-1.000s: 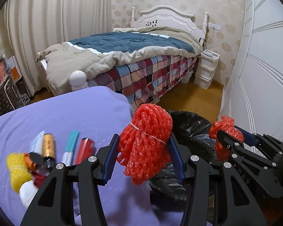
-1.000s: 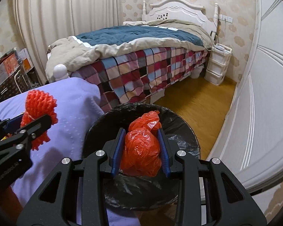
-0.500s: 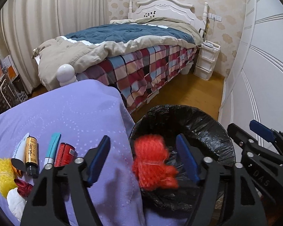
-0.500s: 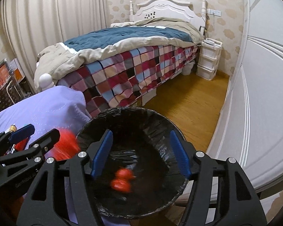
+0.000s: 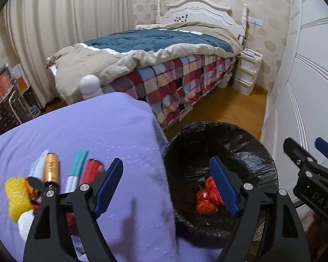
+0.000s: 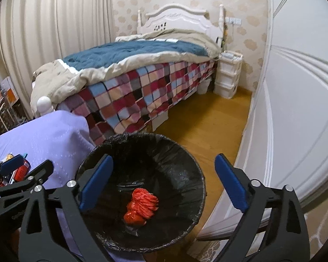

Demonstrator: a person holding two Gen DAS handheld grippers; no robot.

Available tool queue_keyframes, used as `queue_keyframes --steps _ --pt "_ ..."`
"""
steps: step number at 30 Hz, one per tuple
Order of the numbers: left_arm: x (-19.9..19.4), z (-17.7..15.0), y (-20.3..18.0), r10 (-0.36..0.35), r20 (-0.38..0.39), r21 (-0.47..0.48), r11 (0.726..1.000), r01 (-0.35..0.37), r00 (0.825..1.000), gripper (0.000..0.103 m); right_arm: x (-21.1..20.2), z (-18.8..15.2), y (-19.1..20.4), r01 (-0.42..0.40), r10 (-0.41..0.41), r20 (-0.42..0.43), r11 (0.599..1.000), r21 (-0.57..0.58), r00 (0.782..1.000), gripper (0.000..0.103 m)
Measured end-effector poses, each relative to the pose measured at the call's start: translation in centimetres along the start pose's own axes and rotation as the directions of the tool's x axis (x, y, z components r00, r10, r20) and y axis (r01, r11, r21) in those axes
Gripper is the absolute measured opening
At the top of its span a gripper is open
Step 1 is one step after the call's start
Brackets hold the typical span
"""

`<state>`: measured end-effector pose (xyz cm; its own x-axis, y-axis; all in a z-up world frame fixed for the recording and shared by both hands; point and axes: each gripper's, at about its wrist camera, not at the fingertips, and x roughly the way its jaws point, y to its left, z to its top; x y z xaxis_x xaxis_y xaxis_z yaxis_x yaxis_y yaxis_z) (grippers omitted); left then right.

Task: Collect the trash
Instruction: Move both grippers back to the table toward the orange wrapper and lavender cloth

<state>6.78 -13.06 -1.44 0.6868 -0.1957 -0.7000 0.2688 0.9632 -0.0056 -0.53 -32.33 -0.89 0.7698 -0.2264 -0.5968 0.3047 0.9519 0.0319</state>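
A bin lined with a black bag [image 5: 229, 139] [image 6: 164, 150] stands beside the purple-covered table [image 5: 98, 131]. At its bottom lie a red foam net [image 6: 145, 200] and a red plastic bag [image 6: 132, 216], seen together as red trash [image 5: 204, 200] in the left wrist view. My left gripper [image 5: 167, 185] hovers over the table edge and bin rim, jaws still opening, nothing between them. My right gripper [image 6: 164, 183] hangs over the bin, jaws opening wide and empty. On the table's left lie a yellow foam net [image 5: 16, 194], a gold tube [image 5: 51, 170], a teal pen [image 5: 76, 170] and a red can [image 5: 93, 170].
A bed with a plaid cover [image 6: 142, 91] stands behind the table and bin. White wardrobe doors [image 6: 295, 109] run along the right, close to the bin. A white drawer unit [image 6: 228, 74] sits by the headboard. Wooden floor [image 6: 207, 120] lies between bed and wardrobe.
Both grippers opened and let go. The red foam net fell from the left one and the red plastic bag from the right one; both now lie in the bin.
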Motion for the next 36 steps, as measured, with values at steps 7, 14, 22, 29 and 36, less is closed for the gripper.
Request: queue_keyframes --steps 7,14,22,29,36 --pt "-3.5 -1.7 2.9 0.051 -0.011 -0.032 0.998 -0.051 0.999 0.079 -2.0 -0.8 2.0 -0.057 0.057 -0.02 0.998 -0.017 0.998 0.094" --pt "-6.8 -4.8 6.7 0.118 -0.021 -0.079 0.99 -0.119 0.993 0.079 -4.5 -3.1 5.5 -0.135 0.132 -0.049 0.989 -0.057 0.99 0.094" --pt "-8.0 -8.6 11.5 0.182 -0.084 -0.176 0.965 -0.195 0.98 0.079 -6.0 -5.1 9.4 -0.208 0.2 -0.079 0.97 -0.123 0.977 0.094" --pt "-7.8 -9.7 12.6 0.16 -0.114 -0.218 0.959 -0.182 0.98 0.079 -6.3 -5.7 11.2 -0.242 0.228 -0.103 0.959 -0.146 0.968 0.094" --pt "-8.5 -11.1 14.2 0.178 -0.147 -0.232 0.95 -0.209 0.973 0.079 -6.5 -6.0 11.6 -0.262 0.247 -0.112 0.953 -0.149 0.962 0.094"
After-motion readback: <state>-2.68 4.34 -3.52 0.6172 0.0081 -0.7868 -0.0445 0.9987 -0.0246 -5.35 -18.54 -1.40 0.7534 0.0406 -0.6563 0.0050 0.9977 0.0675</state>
